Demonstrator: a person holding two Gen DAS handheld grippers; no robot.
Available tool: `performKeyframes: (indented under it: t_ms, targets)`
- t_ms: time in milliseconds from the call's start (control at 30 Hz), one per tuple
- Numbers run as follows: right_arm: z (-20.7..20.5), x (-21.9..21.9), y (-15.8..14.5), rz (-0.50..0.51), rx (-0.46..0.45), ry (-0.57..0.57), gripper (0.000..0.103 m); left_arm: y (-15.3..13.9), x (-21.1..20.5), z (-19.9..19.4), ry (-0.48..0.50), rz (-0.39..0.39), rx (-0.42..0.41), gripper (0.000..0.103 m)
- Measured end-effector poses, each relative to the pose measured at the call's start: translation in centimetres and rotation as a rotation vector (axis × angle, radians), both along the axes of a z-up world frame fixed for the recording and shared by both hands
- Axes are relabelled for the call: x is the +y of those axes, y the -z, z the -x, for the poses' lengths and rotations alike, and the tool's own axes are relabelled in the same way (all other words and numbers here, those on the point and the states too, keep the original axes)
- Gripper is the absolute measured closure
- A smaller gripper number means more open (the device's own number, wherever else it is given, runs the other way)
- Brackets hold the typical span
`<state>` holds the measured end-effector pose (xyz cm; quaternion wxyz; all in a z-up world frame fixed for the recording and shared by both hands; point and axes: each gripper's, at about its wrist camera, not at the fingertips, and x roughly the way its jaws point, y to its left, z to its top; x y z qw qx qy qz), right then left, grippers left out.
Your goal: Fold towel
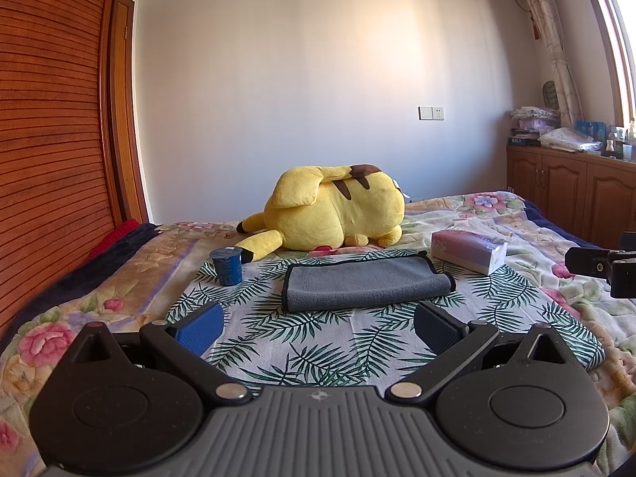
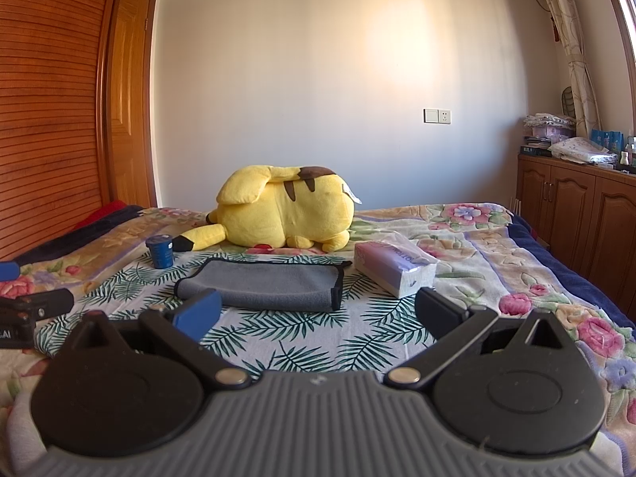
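A grey towel (image 1: 359, 284) with dark trim lies folded flat on a leaf-print cloth (image 1: 318, 342) on the bed; it also shows in the right wrist view (image 2: 270, 284). My left gripper (image 1: 318, 328) is open and empty, held above the cloth just short of the towel's near edge. My right gripper (image 2: 314, 312) is open and empty, also short of the towel's near edge. The right gripper's tip shows at the right edge of the left wrist view (image 1: 604, 266). The left gripper shows at the left edge of the right wrist view (image 2: 31, 310).
A yellow plush toy (image 1: 330, 210) lies behind the towel. A blue cup (image 1: 226, 266) stands left of the towel. A tissue pack (image 1: 469, 250) lies to its right. A floral quilt (image 1: 516, 218) covers the bed. Wooden cabinets (image 1: 572, 187) stand at far right.
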<state>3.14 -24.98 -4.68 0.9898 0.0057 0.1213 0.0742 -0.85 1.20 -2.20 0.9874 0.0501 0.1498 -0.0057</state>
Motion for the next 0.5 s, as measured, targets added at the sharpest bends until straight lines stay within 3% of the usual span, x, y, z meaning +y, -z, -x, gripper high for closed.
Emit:
performKeyframes:
  t_ms: [500]
  targets:
    - [-0.02, 0.05, -0.01, -0.001, 0.001, 0.000, 0.000, 0.14, -0.06, 0.03, 0.000, -0.001, 0.002, 0.000]
